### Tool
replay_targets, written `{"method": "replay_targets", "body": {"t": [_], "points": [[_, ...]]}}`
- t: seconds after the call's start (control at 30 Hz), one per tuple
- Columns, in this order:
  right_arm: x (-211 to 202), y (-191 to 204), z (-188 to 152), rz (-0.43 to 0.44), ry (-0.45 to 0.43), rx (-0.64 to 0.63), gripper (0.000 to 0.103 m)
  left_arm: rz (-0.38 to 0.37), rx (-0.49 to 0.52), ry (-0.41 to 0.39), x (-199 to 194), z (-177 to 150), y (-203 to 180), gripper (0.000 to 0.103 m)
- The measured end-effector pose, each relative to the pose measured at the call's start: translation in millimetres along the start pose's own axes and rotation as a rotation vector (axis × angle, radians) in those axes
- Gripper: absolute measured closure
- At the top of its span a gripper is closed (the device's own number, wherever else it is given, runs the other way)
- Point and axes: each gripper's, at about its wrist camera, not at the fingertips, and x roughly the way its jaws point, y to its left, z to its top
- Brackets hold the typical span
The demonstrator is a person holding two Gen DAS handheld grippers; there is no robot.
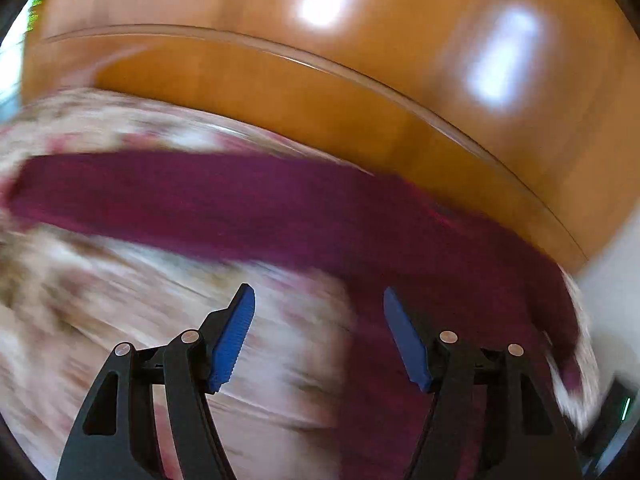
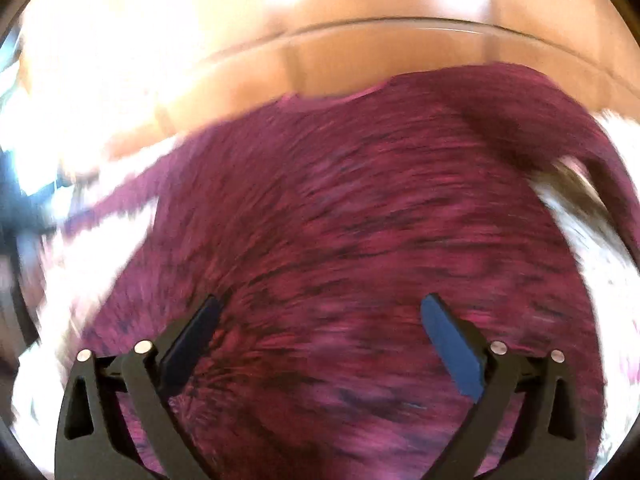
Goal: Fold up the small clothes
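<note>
A: Biggest thing first. The tabletop [image 1: 360,92] is glossy orange-brown wood with a thin raised line curving across it. The left wrist view shows a wide stretch of it and two bright glare patches. In the right wrist view the tabletop [image 2: 360,52] is only a washed-out band along the top.

B: Next the cloth [image 1: 100,280], pale with a blurred floral print. The left view shows most of it, spread over the near part of the tabletop. The right view catches the cloth [image 2: 592,240] only as white slivers at either side.

A: Then the garment [image 2: 340,220], a magenta knit flecked with dark. It lies on the cloth and fills the right view, its far edge close to the raised line. In the left view the garment [image 1: 280,208] is a long dark-red band running across and down toward the near right corner.

B: Left gripper [image 1: 319,300]: jaws apart, nothing between the blue pads [image 1: 234,336], floral cloth below them.

A: Right gripper [image 2: 320,312]: jaws spread wide above the knit, pads [image 2: 452,352] clear of it. Both views are heavily smeared, so finer folds cannot be made out.
</note>
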Motion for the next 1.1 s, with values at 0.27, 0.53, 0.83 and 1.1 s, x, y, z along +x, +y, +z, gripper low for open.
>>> {"method": "replay_targets", "body": {"t": [0.27,0.53,0.83,1.1], "points": [[-70,-207,-18,0.212,-0.195,0.785,0.015,-0.031,0.284,0.13,38,-73,-96,0.037],[-54,-276,3,0.122,-0.33,0.947,0.019,-0.034,0.26,0.143,48,-91,-81,0.033],[-71,-302,79,-0.277,-0.29,0.622,0.09,-0.012,0.293,0.132,50,-98,-87,0.027],[-58,-299,141,-0.701,-0.281,0.174,0.091,0.002,0.306,0.131,54,-100,-91,0.023]]}}
